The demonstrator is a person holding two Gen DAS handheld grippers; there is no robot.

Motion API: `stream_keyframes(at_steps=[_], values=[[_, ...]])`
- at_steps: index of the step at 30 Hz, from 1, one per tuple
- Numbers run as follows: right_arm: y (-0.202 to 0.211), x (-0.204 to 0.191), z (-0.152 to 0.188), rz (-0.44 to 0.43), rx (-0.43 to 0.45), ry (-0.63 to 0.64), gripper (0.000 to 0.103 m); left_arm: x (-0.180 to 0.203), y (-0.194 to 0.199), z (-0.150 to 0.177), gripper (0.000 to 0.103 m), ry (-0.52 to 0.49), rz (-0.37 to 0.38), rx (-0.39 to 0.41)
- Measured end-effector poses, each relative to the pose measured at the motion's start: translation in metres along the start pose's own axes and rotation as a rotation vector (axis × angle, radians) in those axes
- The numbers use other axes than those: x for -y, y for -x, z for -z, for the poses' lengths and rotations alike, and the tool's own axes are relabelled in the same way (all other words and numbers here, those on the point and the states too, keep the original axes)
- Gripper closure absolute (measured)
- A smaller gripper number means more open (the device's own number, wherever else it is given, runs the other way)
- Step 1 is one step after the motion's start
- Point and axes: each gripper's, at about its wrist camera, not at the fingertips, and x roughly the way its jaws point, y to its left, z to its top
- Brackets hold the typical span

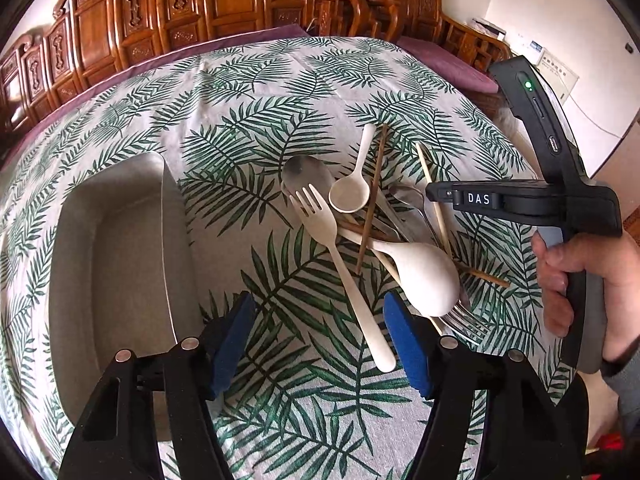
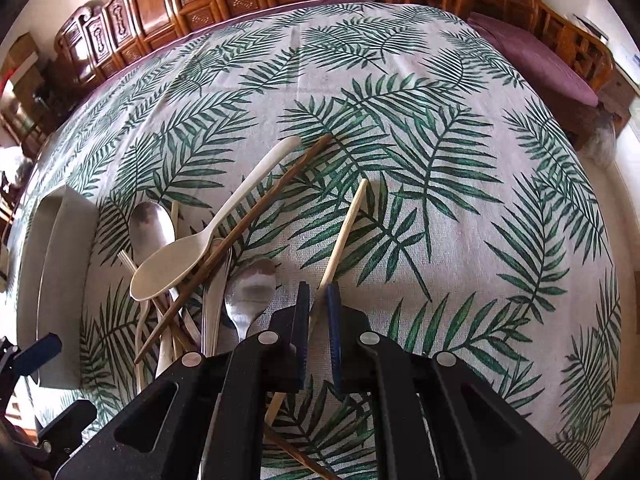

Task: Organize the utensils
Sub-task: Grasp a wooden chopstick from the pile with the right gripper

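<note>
The right gripper point(image 2: 318, 300) is clenched on the pale chopstick point(image 2: 345, 226) at the right edge of the utensil pile point(image 1: 376, 224) on the leaf-print tablecloth point(image 2: 460, 184); the left gripper point(image 1: 320, 336) hangs released above the cream fork point(image 1: 340, 256) handle. Judged step: extracting the first piece. The next move calls for lifting the chopstick clear without dragging its neighbours, then carrying it to the grey tray point(image 1: 120, 264) just left of the pile.
</note>
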Motion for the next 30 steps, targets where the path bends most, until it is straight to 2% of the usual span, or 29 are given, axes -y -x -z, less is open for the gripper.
stream_keyframes(at_steps=[5,9,10,11,15,18,22,23,25,26,27,28,29,30], values=[[0.001,0.004,0.002,-0.026,0.005,-0.013,0.095,-0.007,-0.005,0.003,0.039,0.014,0.012,-0.004],[0.003,0.003,0.001,-0.015,0.007,-0.001,0.096,-0.008,-0.014,0.004,0.040,0.015,0.016,-0.021],[0.006,0.003,0.000,-0.008,0.016,-0.001,0.097,-0.008,-0.015,0.004,0.040,0.011,0.017,-0.021],[0.009,0.004,-0.001,-0.003,0.028,-0.001,0.103,-0.007,-0.015,0.003,0.040,0.009,0.019,-0.019],[0.022,0.008,-0.008,0.023,0.071,0.004,0.103,-0.004,-0.022,-0.002,0.045,0.005,0.019,-0.023],[0.022,0.014,-0.010,0.025,0.063,0.008,0.103,-0.002,-0.028,-0.004,0.045,0.003,0.007,-0.030],[0.017,0.020,-0.006,-0.015,0.032,-0.011,0.102,-0.001,-0.028,-0.006,0.045,0.007,0.005,-0.026],[0.015,0.019,-0.005,-0.008,0.031,-0.007,0.100,0.000,-0.028,-0.006,0.045,0.011,0.010,-0.022],[0.012,0.017,-0.003,-0.019,0.027,-0.005,0.085,0.002,-0.027,-0.006,0.045,0.005,0.006,-0.022],[0.012,0.016,-0.002,-0.026,0.034,-0.007,0.064,0.004,-0.026,-0.005,0.045,0.001,0.006,-0.020],[0.012,0.015,-0.002,-0.026,0.040,-0.004,0.055,0.005,-0.025,-0.005,0.045,-0.002,0.007,-0.017],[0.011,0.013,-0.001,-0.024,0.039,0.001,0.055,0.006,-0.024,-0.006,0.045,-0.005,0.007,-0.014],[0.006,0.011,-0.001,-0.024,0.022,0.012,0.061,0.008,-0.023,-0.006,0.045,-0.013,0.005,-0.010],[0.003,0.008,0.000,-0.025,0.010,0.022,0.072,0.008,-0.022,-0.007,0.045,-0.017,0.005,-0.008]])
